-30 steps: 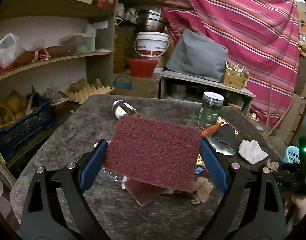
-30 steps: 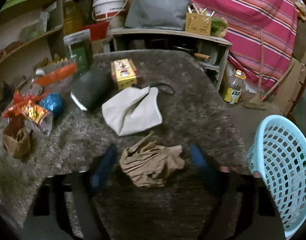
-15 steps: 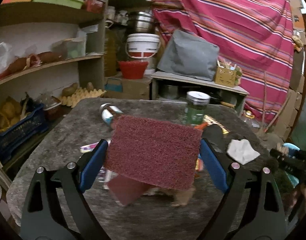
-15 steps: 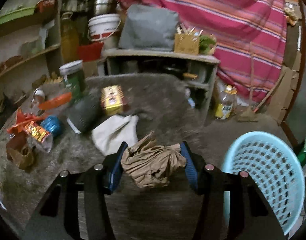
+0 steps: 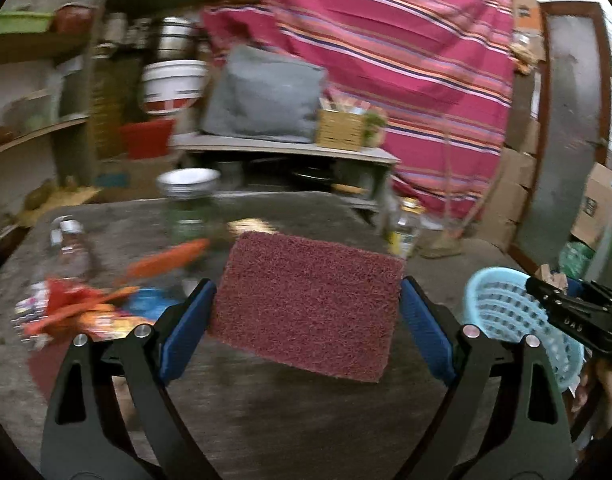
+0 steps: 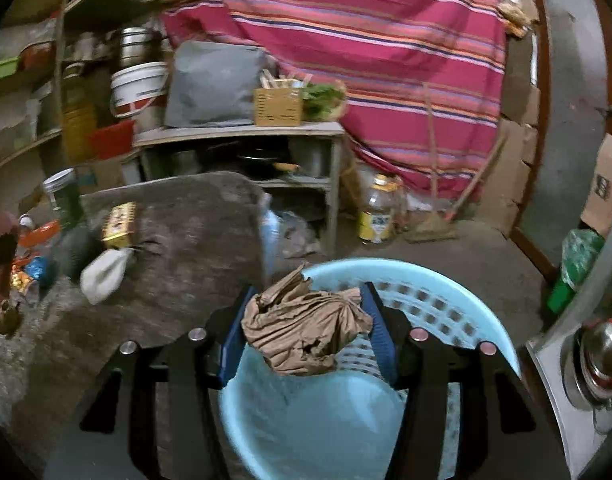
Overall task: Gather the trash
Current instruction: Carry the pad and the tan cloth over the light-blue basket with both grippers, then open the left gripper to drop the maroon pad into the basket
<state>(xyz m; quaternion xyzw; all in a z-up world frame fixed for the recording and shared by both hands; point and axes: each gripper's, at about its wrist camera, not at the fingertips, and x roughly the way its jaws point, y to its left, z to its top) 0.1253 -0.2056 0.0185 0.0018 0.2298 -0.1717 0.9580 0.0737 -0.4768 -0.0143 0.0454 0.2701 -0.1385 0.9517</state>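
Two loads are in hand. The right gripper (image 6: 308,330) is clenched on a crumpled brown paper bag (image 6: 304,330) directly above the blue basket (image 6: 458,300), so a plain release should drop it in. The left gripper (image 5: 306,312) grasps a dark red scouring pad (image 5: 308,304) across its long axis, apparently above the table (image 5: 306,420); the basket (image 5: 510,312) lies to its right.

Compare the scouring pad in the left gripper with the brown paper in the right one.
The scouring pad is flat, rectangular and dark red; the brown paper is crumpled into a lumpy wad. The pad hangs over the table, while the paper hangs over the blue basket. Both are clamped between blue pads, off any surface.
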